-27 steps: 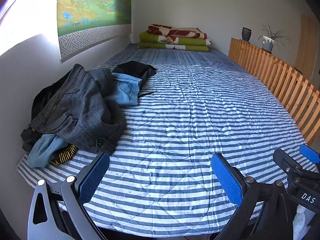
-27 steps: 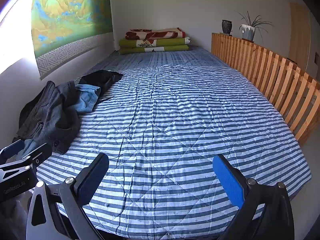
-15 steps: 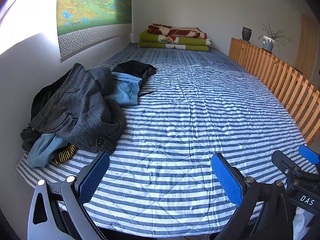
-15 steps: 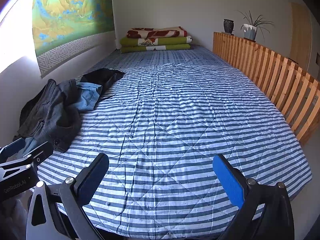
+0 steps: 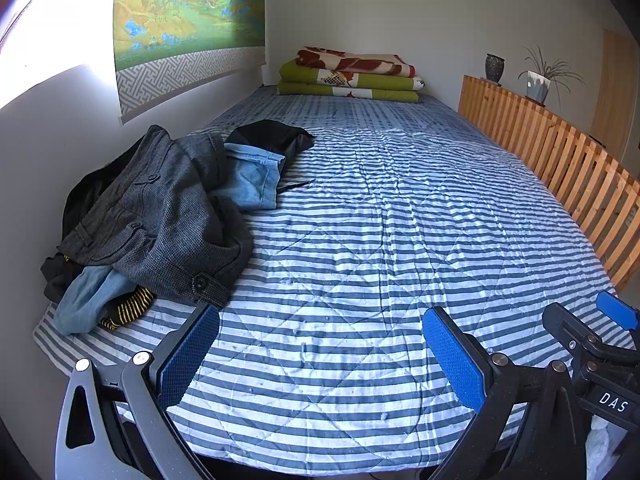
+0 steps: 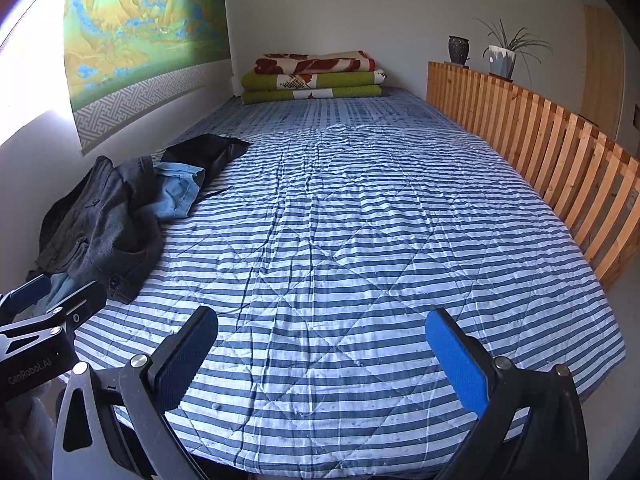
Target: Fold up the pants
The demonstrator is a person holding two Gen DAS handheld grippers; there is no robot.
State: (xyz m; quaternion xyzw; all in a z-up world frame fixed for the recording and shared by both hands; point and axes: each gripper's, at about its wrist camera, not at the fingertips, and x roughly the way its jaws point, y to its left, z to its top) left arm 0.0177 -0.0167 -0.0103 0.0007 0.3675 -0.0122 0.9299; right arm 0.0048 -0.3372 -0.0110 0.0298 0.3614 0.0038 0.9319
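Observation:
A heap of clothes lies at the bed's left side against the wall. On top are dark grey pants [image 5: 160, 216] [image 6: 100, 224], with light blue jeans [image 5: 252, 176] [image 6: 176, 192] and a black garment [image 5: 272, 136] [image 6: 208, 152] behind them. A yellow-striped piece [image 5: 128, 308] pokes out at the heap's near end. My left gripper [image 5: 320, 344] hovers open above the bed's near edge, just right of the heap, with nothing between its blue pads. My right gripper [image 6: 322, 344] hangs open too, further right over the striped quilt [image 6: 360, 220]. Each gripper shows at the edge of the other's view.
A slatted wooden rail [image 5: 568, 168] [image 6: 540, 152] runs along the bed's right side. Folded blankets [image 5: 352, 76] [image 6: 312, 76] are stacked at the far end. A vase and a potted plant [image 6: 504, 56] stand on the rail's top. A landscape hanging [image 5: 180, 20] covers the left wall.
Both views have shifted only slightly; the right gripper has drifted a little relative to the left. The jaws stay wide and the clothes have not moved.

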